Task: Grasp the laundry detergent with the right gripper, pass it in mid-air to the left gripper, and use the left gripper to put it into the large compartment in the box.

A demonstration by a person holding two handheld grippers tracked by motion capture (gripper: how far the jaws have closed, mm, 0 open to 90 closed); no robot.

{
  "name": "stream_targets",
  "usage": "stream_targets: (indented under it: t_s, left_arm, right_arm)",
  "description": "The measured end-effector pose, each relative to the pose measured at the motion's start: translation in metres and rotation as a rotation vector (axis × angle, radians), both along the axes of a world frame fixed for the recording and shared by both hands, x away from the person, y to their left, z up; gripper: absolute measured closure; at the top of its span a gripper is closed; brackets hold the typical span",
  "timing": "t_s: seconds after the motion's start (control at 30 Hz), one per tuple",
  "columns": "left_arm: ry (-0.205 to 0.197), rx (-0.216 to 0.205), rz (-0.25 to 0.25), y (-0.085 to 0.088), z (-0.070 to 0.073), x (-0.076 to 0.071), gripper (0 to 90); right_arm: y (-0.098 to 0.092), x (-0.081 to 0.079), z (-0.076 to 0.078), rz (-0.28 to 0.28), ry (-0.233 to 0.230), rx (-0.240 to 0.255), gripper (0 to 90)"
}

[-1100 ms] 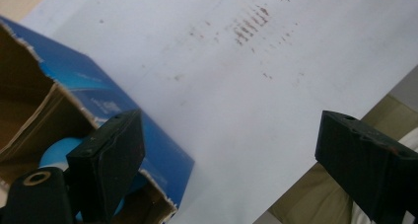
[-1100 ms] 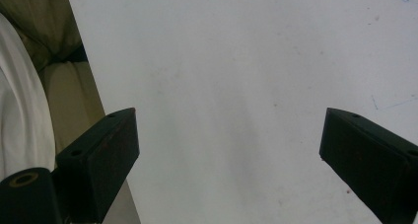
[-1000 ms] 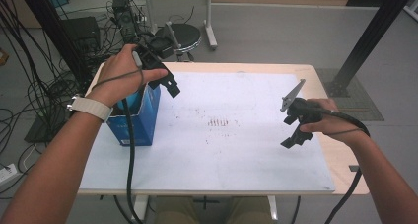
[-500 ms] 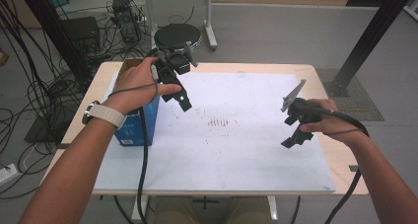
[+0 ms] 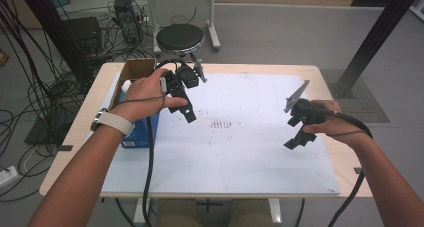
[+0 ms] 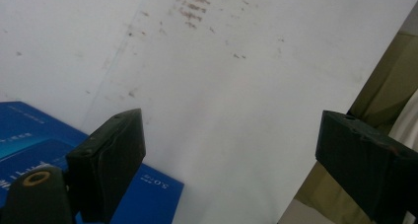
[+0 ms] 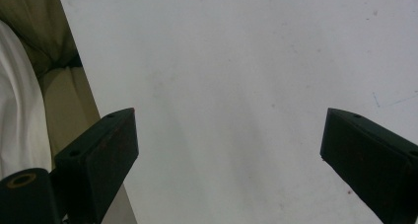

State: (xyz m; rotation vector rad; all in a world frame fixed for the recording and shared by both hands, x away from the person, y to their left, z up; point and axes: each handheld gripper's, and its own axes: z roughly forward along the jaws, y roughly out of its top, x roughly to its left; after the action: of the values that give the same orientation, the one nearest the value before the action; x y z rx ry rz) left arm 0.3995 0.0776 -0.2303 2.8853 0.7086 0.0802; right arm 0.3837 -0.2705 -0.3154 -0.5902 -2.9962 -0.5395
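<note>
My left gripper [image 5: 192, 96] hovers above the left part of the white sheet [image 5: 240, 147], just right of an open blue box [image 5: 141, 133]. Its jaws stand wide apart with nothing between them. In the left gripper view, the left gripper [image 6: 229, 135] looks down on the sheet [image 6: 222, 61], with a corner of the blue box [image 6: 29, 130] at lower left. My right gripper [image 5: 296, 132] is held above the sheet's right side, open and empty. In the right gripper view, the right gripper [image 7: 229, 120] frames bare sheet [image 7: 246, 61].
The wooden table [image 5: 75, 137] carries the sheet. Something white [image 5: 126, 85] pokes out of the box. A black stool [image 5: 180, 37] stands behind the table, cables [image 5: 45, 87] lie on the floor at left, and a black post [image 5: 380, 32] rises at back right.
My left gripper has moved right, from above the blue box to over the sheet. The right gripper has stayed put.
</note>
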Motion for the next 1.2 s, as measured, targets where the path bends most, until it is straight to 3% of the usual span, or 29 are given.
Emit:
stream_targets:
  t_s: [0.37, 1.2]
  left_arm:
    - [0.007, 0.024, -0.03, -0.006, -0.019, -0.005, 12.0]
    - [0.005, -0.011, -0.001, -0.003, -0.025, -0.009, 12.0]
  right_arm:
    - [0.0, 0.0, -0.001, -0.01, -0.008, 0.002, 7.4]
    - [-0.003, -0.005, -0.003, -0.018, -0.024, 0.013, 7.1]
